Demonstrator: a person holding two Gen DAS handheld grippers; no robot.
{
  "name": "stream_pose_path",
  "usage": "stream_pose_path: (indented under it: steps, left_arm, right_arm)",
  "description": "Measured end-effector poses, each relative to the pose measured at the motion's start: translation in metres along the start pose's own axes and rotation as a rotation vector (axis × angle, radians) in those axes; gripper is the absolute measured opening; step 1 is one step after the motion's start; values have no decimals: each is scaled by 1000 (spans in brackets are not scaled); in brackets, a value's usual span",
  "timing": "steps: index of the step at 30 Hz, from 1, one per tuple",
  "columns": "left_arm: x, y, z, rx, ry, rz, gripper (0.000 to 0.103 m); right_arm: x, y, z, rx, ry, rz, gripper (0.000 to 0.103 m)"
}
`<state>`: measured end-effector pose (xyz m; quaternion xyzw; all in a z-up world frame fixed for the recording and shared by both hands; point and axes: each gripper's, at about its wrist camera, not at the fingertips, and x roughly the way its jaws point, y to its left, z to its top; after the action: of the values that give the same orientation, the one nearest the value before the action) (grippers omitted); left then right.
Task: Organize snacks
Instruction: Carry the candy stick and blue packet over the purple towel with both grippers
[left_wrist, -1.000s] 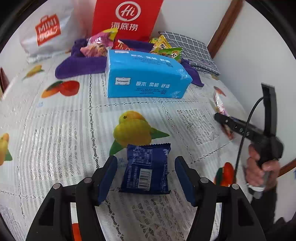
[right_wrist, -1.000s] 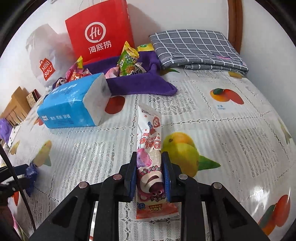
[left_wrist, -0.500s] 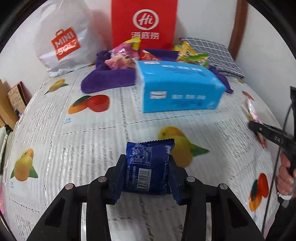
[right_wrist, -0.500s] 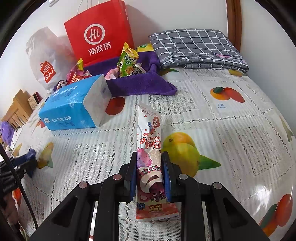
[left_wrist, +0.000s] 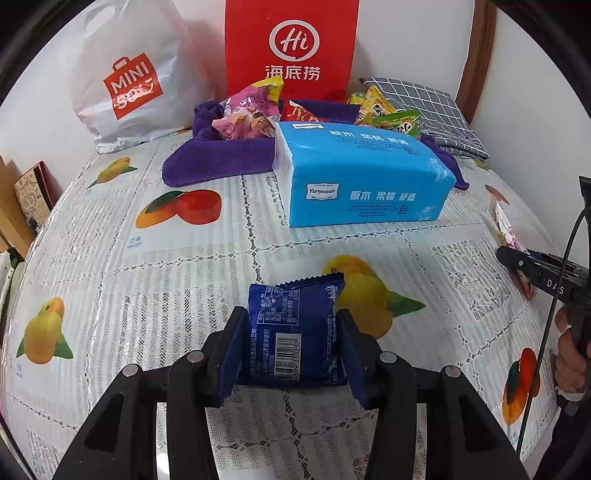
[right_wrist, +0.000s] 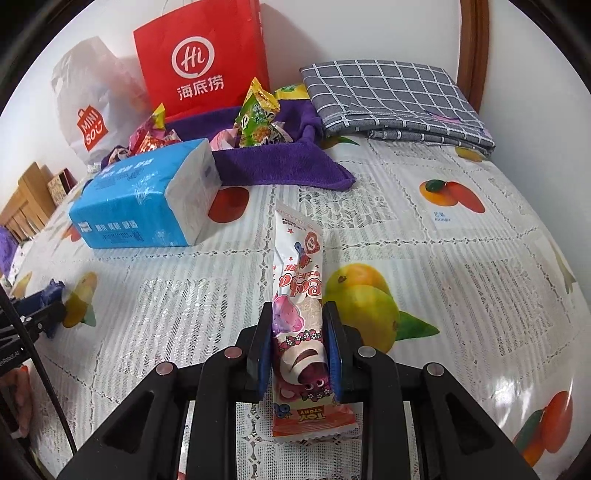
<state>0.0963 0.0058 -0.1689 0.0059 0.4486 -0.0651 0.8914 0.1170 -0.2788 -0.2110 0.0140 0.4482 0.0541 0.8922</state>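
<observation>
The left gripper (left_wrist: 291, 350) has its jaws easing apart, though both pads still press the sides of the dark blue snack packet (left_wrist: 295, 328) between them, above the fruit-print tablecloth (left_wrist: 147, 288). The right gripper (right_wrist: 298, 350) is clamped on a long pink snack packet (right_wrist: 301, 295). Beyond stand a blue tissue pack (left_wrist: 362, 177) and a purple cloth (right_wrist: 280, 166) piled with snacks.

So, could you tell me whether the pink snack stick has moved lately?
No: the pink snack stick lies beside the same printed mango.
</observation>
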Motion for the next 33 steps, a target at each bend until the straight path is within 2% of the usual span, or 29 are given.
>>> stream_pose_path:
  steps: [6,14,20,33]
  left_arm:
    - [0,0,0,-6,-1,-20,49]
    - [-4,15,-1,-87,-23,-80,40]
    - [-16,14,4,-79,-16,-154,40]
    - [-57,14,49,-24,-115,-163,40]
  right_arm:
    - [0,0,-1,8,-2,9,26]
    - [-1,-2,0,20,-4,14,24]
    - [-5,3,1,31,1,-19,20]
    - [-63,47,42,4,-100,69,20]
